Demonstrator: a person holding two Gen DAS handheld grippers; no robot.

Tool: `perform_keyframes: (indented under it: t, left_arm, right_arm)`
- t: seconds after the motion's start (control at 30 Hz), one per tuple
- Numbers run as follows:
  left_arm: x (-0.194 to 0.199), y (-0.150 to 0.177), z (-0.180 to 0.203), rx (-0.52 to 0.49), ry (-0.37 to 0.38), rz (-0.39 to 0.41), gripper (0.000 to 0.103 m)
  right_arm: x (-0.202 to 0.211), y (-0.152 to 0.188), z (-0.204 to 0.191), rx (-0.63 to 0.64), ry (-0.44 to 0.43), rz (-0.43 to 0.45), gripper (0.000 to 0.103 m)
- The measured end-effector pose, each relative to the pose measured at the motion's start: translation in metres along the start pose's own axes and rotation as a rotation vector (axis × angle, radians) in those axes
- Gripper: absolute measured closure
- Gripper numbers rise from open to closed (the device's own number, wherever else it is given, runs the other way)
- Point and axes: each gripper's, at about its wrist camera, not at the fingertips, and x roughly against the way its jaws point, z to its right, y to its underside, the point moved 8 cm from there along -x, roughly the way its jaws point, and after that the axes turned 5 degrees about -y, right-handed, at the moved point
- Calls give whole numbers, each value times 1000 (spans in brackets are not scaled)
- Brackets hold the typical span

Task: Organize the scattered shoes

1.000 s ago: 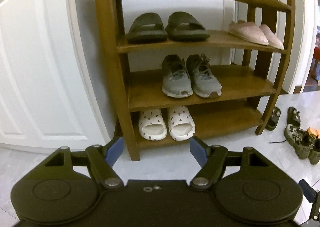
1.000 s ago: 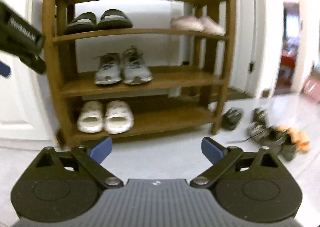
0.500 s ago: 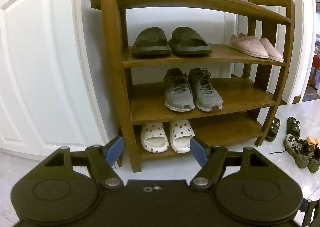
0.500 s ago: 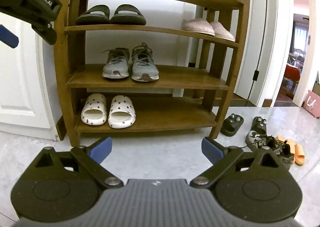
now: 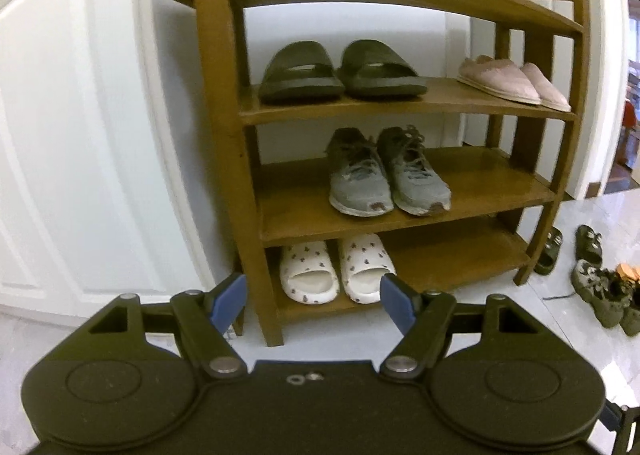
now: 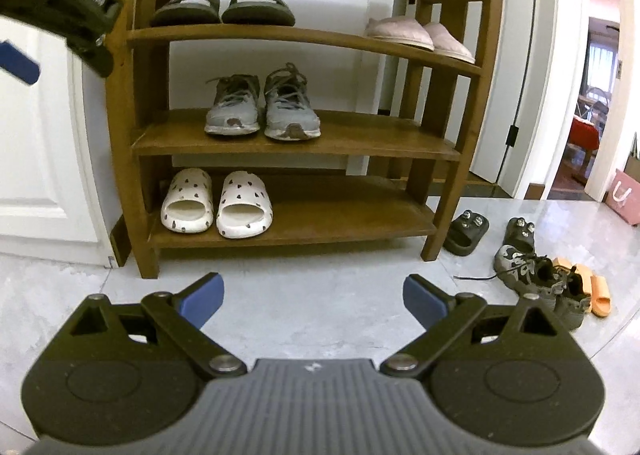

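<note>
A wooden shoe rack [image 5: 404, 105] [image 6: 344, 147] holds white spotted slides [image 6: 218, 203] on the bottom shelf, grey sneakers [image 6: 262, 107] above, dark slides [image 6: 224, 9] and pink slippers [image 6: 418, 35] higher. Scattered on the floor to the rack's right lie two black sandals [image 6: 466, 227], camouflage sneakers [image 6: 536, 279] and orange slides [image 6: 592, 287]; they also show in the left wrist view [image 5: 600, 287]. My left gripper [image 5: 314, 301] is open and empty before the rack. My right gripper [image 6: 312, 299] is open and empty above bare floor.
White panelled doors [image 5: 80, 135] stand left of the rack. An open doorway [image 6: 596, 115] to another room is at the right, with a pink bag [image 6: 626, 199] by it. The floor [image 6: 312, 287] is grey tile.
The left gripper has risen, so the rack sits lower in its view. The right gripper has steadied and moved closer to the rack. Both stay open.
</note>
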Motion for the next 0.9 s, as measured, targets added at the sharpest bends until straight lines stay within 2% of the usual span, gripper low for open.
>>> perform_keyframes:
  t: [0.2, 0.37, 0.57, 0.9]
  left_arm:
    - [0, 2, 5, -43, 21, -7, 29]
    - [3, 3, 5, -50, 4, -2, 29]
    - [2, 5, 6, -16, 73, -28, 29]
    - [-1, 6, 7, -28, 42, -15, 29]
  right_arm:
    - [-1, 6, 1, 24, 5, -20, 5]
    - [-2, 7, 5, 11, 10, -21, 5]
    - [-3, 7, 1, 34, 4, -17, 5]
    - [-5, 8, 4, 28, 21, -23, 5]
